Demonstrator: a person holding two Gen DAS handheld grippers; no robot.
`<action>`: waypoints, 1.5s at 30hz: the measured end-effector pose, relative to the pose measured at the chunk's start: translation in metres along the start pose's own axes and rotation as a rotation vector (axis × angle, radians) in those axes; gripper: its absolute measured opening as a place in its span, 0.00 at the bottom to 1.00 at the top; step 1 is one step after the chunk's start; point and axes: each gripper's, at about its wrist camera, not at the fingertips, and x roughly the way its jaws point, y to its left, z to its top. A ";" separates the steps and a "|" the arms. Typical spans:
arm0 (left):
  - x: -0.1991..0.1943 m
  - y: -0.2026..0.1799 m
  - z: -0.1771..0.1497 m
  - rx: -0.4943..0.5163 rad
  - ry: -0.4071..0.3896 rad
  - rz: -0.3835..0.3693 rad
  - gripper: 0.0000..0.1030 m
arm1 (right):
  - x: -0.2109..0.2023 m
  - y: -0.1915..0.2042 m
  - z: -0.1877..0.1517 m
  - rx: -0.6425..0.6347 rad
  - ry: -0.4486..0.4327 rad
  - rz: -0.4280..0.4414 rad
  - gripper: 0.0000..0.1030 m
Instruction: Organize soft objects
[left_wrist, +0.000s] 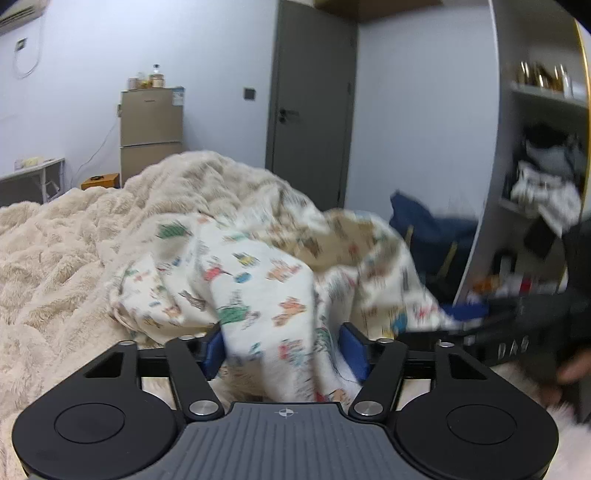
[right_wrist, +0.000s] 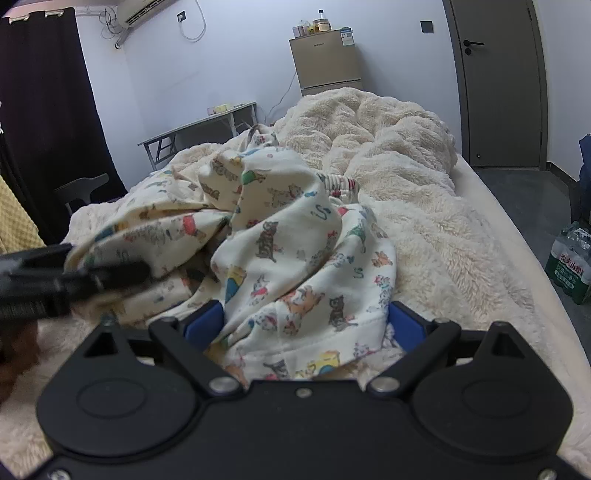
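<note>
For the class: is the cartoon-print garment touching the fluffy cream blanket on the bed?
Touching. The right wrist view shows the cartoon-print garment lying crumpled directly on the fluffy cream blanket, its folds resting on the pile with no gap.

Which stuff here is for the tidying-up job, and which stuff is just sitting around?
For the job:
printed cat garment
left gripper, cloth between its fingers
right gripper, cloth between its fingers

Just lying about:
fluffy cream blanket
small fridge
grey door
pack of water bottles
</note>
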 end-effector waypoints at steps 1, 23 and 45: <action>0.001 0.000 -0.001 0.002 -0.001 0.001 0.64 | 0.001 -0.001 0.000 0.001 0.002 0.002 0.93; 0.005 -0.006 -0.007 0.041 0.025 0.015 0.81 | 0.005 0.006 -0.005 -0.029 0.023 0.000 0.99; 0.007 -0.014 -0.008 0.109 0.002 0.123 0.81 | 0.006 0.009 -0.007 -0.036 0.026 -0.005 1.00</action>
